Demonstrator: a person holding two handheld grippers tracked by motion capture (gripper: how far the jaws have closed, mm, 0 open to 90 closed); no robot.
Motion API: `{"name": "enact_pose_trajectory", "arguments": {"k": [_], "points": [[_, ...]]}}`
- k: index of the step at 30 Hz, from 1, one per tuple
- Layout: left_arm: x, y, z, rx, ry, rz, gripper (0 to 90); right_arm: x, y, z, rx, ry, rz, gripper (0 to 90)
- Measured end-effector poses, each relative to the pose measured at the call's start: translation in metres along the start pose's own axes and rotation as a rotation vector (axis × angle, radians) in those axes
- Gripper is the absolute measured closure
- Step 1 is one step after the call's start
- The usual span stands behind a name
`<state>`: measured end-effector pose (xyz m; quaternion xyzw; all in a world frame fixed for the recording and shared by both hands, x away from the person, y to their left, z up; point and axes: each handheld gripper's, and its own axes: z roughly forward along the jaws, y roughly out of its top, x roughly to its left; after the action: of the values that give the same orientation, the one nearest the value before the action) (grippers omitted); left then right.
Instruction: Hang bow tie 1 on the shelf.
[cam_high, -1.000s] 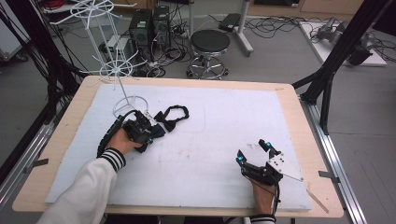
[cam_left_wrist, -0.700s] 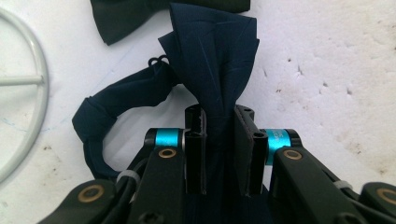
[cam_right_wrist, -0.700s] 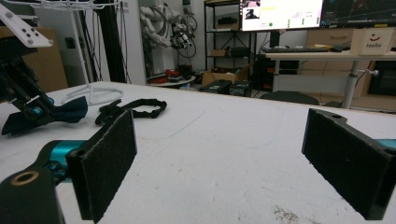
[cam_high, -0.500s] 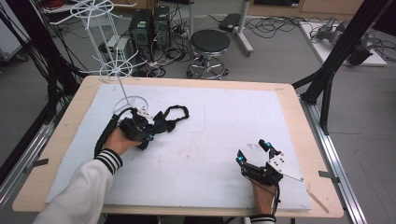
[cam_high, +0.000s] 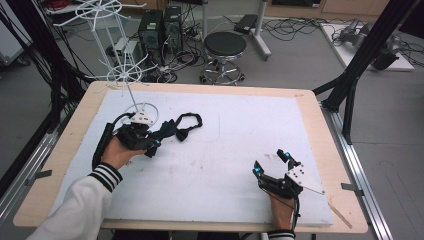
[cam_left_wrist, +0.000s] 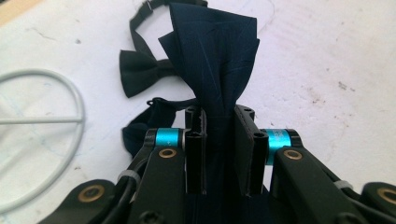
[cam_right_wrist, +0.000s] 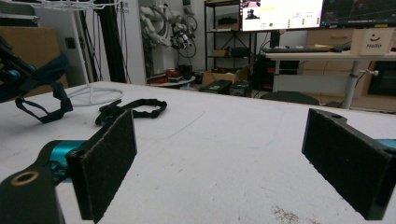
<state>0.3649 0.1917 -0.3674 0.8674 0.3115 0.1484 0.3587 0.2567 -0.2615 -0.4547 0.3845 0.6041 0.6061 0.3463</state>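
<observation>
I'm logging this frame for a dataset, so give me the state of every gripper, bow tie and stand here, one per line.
left gripper: shut on the navy bow tie
navy bow tie: pinched, lifted off the mat
black bow tie: flat on the mat, strap looped, untouched
right gripper: open, holding nothing
white wire stand: upright, nothing hanging on it

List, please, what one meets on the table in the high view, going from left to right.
Left claw shut on dark navy fabric bow tie → black bow tie with looped strap → bare white foam table cover → open right claw.
</observation>
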Motion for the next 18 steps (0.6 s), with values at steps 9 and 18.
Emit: {"name": "enact_pose_trajectory", "arguments": {"k": [9,18], "points": [[0.007,-0.010,-0.025,-0.097,0.018,-0.032,75.5,0.000,0.000,0.000,0.003,-0.002,-0.001,9.4],[0.011,-0.014,-0.043,-0.160,0.037,-0.048,75.5,0.000,0.000,0.000,0.002,-0.003,-0.003,9.5]]}}
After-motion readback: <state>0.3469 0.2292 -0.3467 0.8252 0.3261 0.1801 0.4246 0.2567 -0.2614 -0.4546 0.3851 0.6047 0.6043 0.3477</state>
